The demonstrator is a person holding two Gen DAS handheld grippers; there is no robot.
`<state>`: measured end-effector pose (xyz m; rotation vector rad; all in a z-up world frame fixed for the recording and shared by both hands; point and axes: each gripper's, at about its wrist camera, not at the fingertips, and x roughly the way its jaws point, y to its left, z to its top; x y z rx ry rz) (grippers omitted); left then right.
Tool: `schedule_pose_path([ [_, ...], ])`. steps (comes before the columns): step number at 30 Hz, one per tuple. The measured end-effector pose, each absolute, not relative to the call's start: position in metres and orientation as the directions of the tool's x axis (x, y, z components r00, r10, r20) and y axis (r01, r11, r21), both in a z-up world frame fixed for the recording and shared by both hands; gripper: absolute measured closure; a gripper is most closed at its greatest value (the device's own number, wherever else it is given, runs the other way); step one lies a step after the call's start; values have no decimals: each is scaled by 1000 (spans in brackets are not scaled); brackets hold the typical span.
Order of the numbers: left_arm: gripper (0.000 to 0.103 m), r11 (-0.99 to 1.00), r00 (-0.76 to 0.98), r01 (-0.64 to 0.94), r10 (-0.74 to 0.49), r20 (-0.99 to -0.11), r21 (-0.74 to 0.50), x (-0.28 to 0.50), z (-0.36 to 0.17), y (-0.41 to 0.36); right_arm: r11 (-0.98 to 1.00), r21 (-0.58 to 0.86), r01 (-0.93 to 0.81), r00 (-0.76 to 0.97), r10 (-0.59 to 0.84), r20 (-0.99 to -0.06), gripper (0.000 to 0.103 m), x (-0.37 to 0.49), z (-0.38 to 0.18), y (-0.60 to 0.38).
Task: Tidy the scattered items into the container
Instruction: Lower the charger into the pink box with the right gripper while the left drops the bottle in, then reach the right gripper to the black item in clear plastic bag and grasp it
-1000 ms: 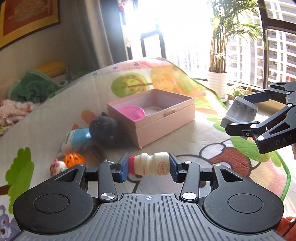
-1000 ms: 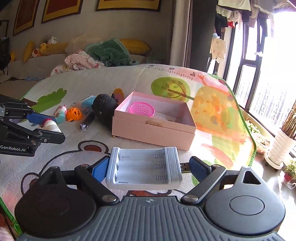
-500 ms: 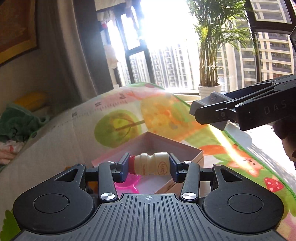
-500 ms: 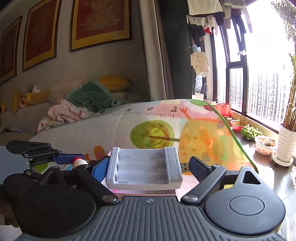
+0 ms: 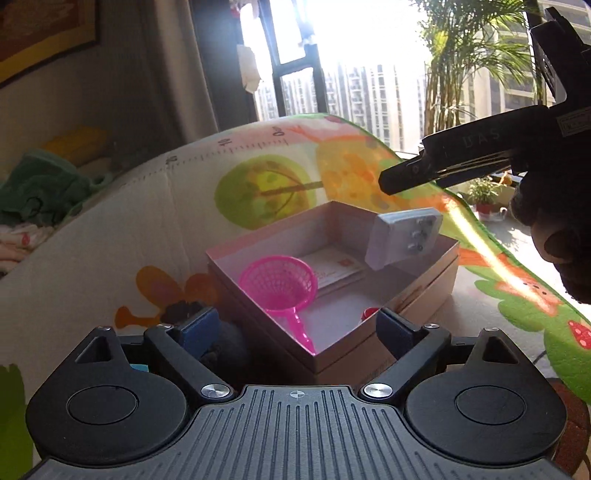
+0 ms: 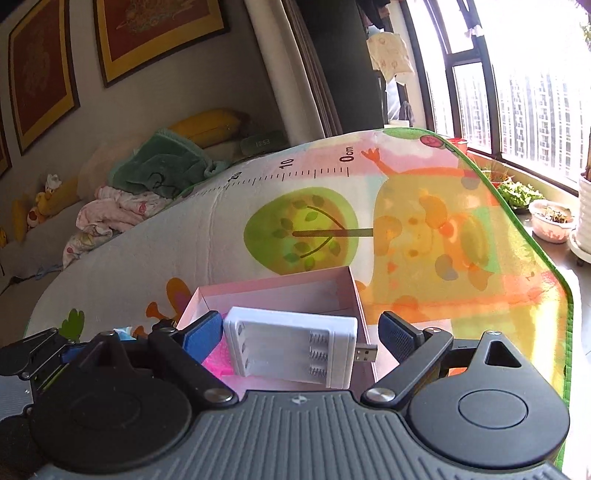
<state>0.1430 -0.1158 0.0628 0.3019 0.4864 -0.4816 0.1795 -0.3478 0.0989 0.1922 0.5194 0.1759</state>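
both grippers (image 5: pixel 295 328) (image 6: pixel 299 332) released; charger (image 6: pixel 291 350) tilted, usb plug rightward.

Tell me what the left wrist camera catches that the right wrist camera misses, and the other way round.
Only the left wrist view shows the whole pink plastic scoop net lying in the box, a small red cap at the box's near edge, and a tall potted palm by the window.

Only the right wrist view shows the gold-framed pictures and the charger's USB plug.

Both show the open pink cardboard box and the white plastic battery charger, free of the open right gripper.
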Motion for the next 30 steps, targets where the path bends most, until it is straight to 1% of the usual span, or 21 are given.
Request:
schedule_pose_path([
  [4, 5, 876, 787, 450, -299, -539, 171, 118, 48, -80, 969, 217, -117, 862, 208, -463, 11, 178, 101, -346],
  [7, 2, 907, 804, 385, -239, -545, 171, 101, 40, -50, 968, 223, -114, 867, 206, -453, 10, 177, 108, -341],
  [8, 2, 916, 808, 364, -220, -547, 170, 97, 38, -41, 967, 228, -117, 867, 211, -451, 8, 177, 110, -339],
  [11, 1, 943, 820, 287, -153, -551, 166, 83, 31, -13, 965, 218, -146, 860, 233, -454, 8, 173, 115, -320],
  [14, 0, 969, 834, 189, -74, -547, 158, 76, 24, 14, 971, 130, -200, 859, 238, -453, 8, 165, 114, -285],
  [16, 0, 984, 835, 125, -35, -548, 127, 75, 22, 31, 968, 27, -251, 863, 236, -447, 8, 156, 111, -252],
  [19, 0, 996, 836, 59, -13, -549, 66, 69, 17, 51, 938, -104, -330, 857, 251, -450, 8, 148, 102, -203],
  [21, 0, 999, 840, 39, -13, -543, 36, 65, 14, 58, 916, -164, -367, 850, 258, -459, 8, 146, 95, -178],
  [22, 0, 999, 843, 34, -17, -538, 22, 64, 14, 60, 897, -204, -393, 843, 262, -470, 11, 145, 90, -163],
  [23, 0, 999, 850, 30, -20, -527, 12, 62, 15, 62, 879, -230, -417, 832, 267, -486, 18, 144, 85, -150],
  [24, 0, 1000, 856, 27, -20, -516, 6, 61, 16, 62, 867, -242, -435, 820, 271, -505, 23, 143, 81, -141],
  [26, 0, 1000, 864, 27, -25, -504, -4, 59, 17, 63, 844, -229, -485, 771, 289, -568, 44, 142, 67, -119],
  [28, 0, 999, 868, 27, -36, -495, -24, 59, 17, 64, 838, -199, -508, 729, 295, -618, 48, 143, 52, -103],
  [30, 0, 999, 869, 25, -45, -494, -46, 58, 17, 67, 845, -213, -491, 730, 265, -630, 48, 144, 38, -90],
])
